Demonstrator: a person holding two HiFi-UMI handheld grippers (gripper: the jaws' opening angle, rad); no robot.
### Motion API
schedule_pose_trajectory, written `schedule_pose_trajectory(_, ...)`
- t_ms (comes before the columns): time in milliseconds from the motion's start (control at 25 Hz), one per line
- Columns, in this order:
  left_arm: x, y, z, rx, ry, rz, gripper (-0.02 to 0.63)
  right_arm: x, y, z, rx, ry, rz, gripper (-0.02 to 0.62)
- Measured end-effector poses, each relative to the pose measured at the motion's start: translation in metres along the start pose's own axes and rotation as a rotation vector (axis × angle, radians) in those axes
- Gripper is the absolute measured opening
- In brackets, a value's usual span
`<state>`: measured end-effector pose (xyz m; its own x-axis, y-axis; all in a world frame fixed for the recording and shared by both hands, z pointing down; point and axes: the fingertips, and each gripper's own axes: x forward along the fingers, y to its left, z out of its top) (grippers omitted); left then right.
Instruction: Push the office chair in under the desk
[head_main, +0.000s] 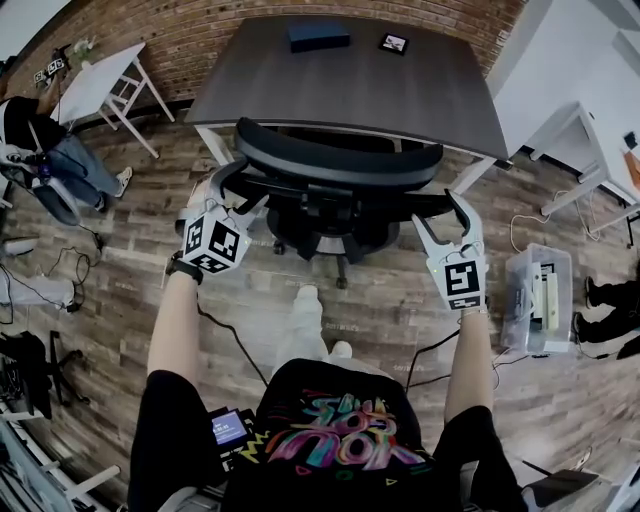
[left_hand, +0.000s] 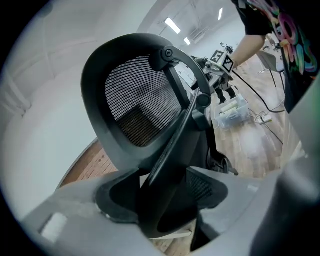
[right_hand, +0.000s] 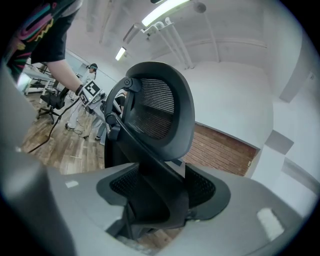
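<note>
Chair (head_main: 335, 160) stands at desk's (head_main: 350, 85) near edge, backrest toward the person, set between the 2 grippers. Left gripper (head_main: 228, 190) is clamped on chair's left arm, right gripper (head_main: 458, 215) on the right arm. Both gripper views show jaws closed on a black chair arm, w/ mesh backrest just beyond.

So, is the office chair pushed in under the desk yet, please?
Mostly in: the office chair has its backrest at the near edge of the desk, and the seat front is hidden beneath.
</note>
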<state>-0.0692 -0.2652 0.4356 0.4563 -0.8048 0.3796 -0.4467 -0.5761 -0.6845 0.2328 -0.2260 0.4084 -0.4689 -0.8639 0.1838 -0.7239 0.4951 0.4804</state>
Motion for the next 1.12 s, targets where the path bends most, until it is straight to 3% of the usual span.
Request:
schedule_pose_trajectory(640, 0.104, 0.069, -0.026, 0.053, -0.079, -0.013, 0.284, 0.106, -0.053, -0.012, 0.008, 0.039, -0.054, 0.284)
schedule_pose_trajectory(1120, 0.163, 0.121, -0.038, 0.026, -0.089, -0.012, 0.284, 0.174, -0.085, -0.015, 0.022, 0.072, -0.08, 0.287)
